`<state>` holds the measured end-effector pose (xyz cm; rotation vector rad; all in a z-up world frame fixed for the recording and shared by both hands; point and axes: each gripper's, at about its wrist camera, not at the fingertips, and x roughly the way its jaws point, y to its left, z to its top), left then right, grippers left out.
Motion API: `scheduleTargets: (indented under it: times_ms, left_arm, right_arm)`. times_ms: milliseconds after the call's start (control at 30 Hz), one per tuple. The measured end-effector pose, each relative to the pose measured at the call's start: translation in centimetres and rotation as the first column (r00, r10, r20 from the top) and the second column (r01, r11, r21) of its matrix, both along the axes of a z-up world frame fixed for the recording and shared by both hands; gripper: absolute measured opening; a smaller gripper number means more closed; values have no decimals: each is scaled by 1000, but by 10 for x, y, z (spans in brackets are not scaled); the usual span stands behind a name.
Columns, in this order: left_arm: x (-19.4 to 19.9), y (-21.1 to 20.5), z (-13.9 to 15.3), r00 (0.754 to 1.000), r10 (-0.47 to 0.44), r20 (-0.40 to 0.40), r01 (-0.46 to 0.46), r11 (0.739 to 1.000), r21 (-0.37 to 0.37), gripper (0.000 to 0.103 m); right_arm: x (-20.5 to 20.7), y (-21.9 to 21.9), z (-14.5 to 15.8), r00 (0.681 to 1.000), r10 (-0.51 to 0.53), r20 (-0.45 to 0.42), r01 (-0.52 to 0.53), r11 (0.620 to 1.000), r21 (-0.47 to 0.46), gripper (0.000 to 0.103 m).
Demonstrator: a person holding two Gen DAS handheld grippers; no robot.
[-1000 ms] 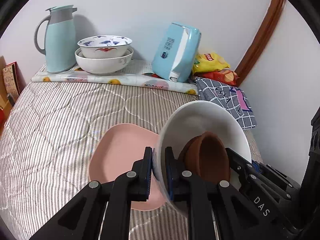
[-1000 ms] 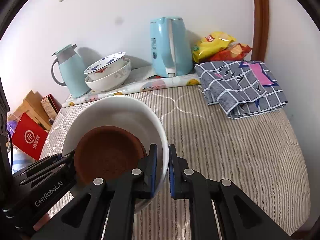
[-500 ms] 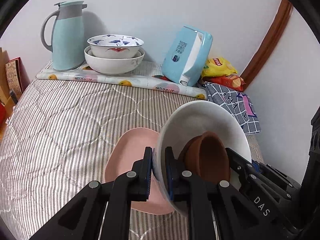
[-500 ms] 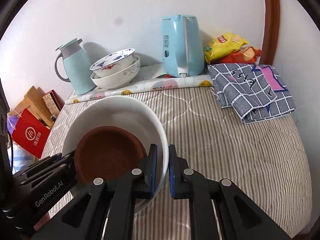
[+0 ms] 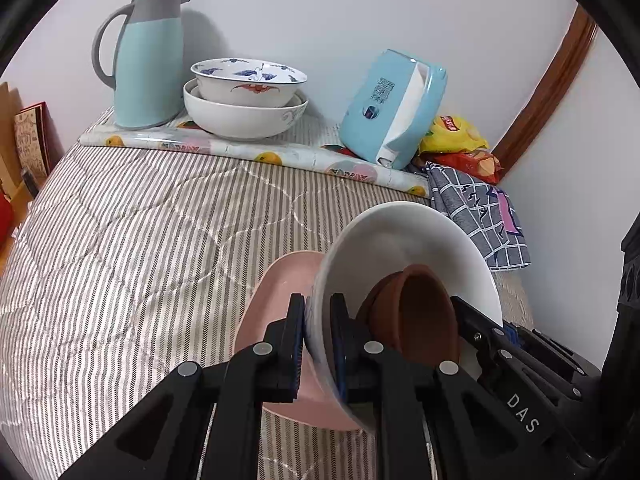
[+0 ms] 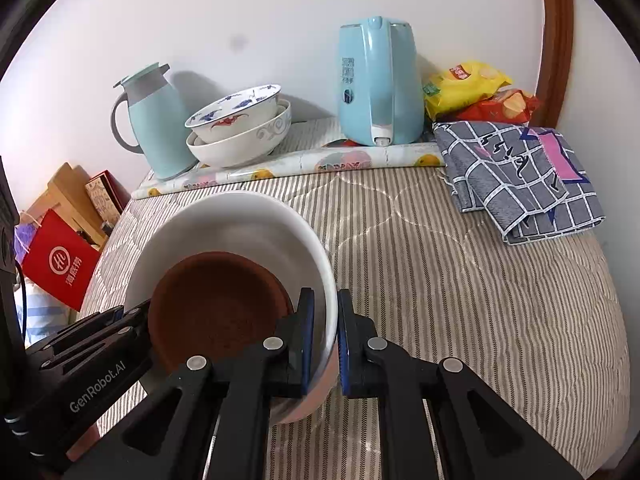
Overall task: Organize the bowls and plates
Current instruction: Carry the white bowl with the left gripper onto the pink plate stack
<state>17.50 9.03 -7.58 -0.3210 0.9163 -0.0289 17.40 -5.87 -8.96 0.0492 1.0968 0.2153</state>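
Two grippers share one load. Left wrist view: my left gripper pinches the near rim of the white bowl, one finger inside the wall and one outside. A brown bowl lies nested in the white one, and my right gripper clamps the opposite rim. Both bowls hang tilted over a pink plate, which lies on the striped quilt toward its near right side; whether bowl and plate touch I cannot tell. Along the quilt's far edge, on a fruit-printed mat, stand a teal jug, two stacked patterned bowls and a blue kettle.

Right wrist view: my right gripper is pressed on the white bowl's rim, the brown bowl inside. My left gripper grips the rim at left. A checked cloth lies at the quilt's far right corner, snack bags behind it.
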Motion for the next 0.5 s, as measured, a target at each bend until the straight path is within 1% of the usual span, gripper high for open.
scheduleTargets:
  times_ms: [500]
  left_arm:
    - [5,11,-15,999,12,-34,-13,1000,-6,13]
  right_arm:
    - [4,9,-19,999,12,-36,-12,1000,2,10]
